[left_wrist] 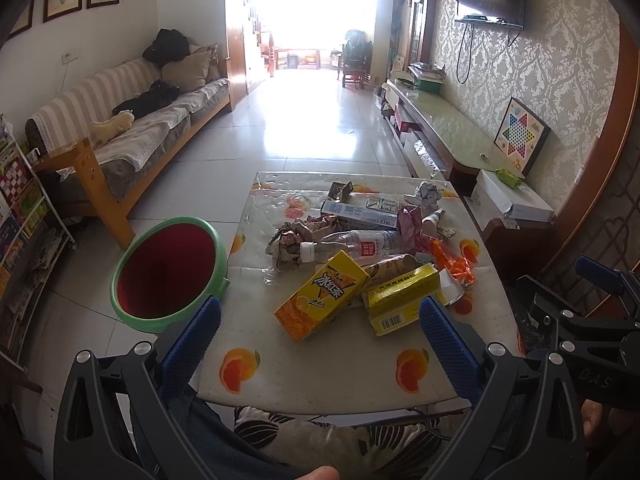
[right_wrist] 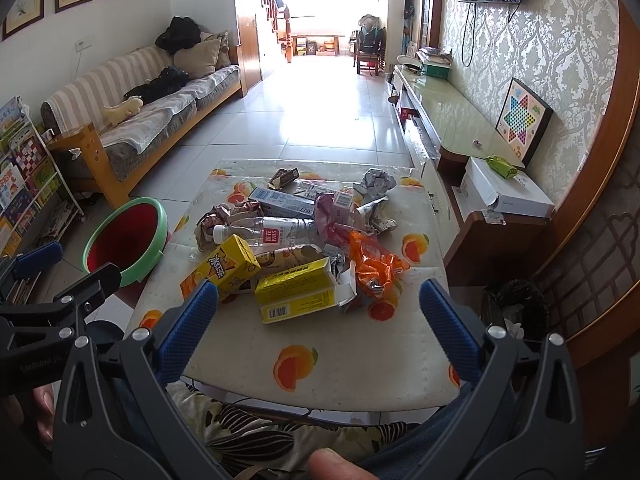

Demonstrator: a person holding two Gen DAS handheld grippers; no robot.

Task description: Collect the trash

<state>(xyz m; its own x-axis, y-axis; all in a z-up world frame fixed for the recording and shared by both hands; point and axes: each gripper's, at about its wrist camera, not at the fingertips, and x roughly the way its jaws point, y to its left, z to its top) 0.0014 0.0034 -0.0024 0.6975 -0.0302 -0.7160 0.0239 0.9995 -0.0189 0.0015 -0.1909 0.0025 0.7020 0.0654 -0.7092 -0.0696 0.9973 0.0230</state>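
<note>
Both hand-held grippers, left [left_wrist: 320, 312] and right [right_wrist: 318, 298], hover with fingers spread apart, empty, near the trash pile [left_wrist: 360, 248] on the counter [left_wrist: 320, 372]. Left of the pile, the green bin [left_wrist: 168, 272] sits on the floor. A careless grab could knock the juice carton [left_wrist: 320, 296] off the counter.

Low in the frame, the left gripper [left_wrist: 320, 314] hangs with its blue fingers [left_wrist: 194, 334] spread wide and nothing between them. Beyond it, at centre, a small table [left_wrist: 320, 376] with an orange-slice cover holds a heap of litter: a yellow drink carton [left_wrist: 320, 296], a yellow box [left_wrist: 404, 296], a crushed clear bottle [left_wrist: 352, 245], an orange wrapper [left_wrist: 456, 266]. Left of the table stands a green-rimmed red bin [left_wrist: 168, 270]. The right gripper [left_wrist: 592, 316] shows at the right edge.
</note>
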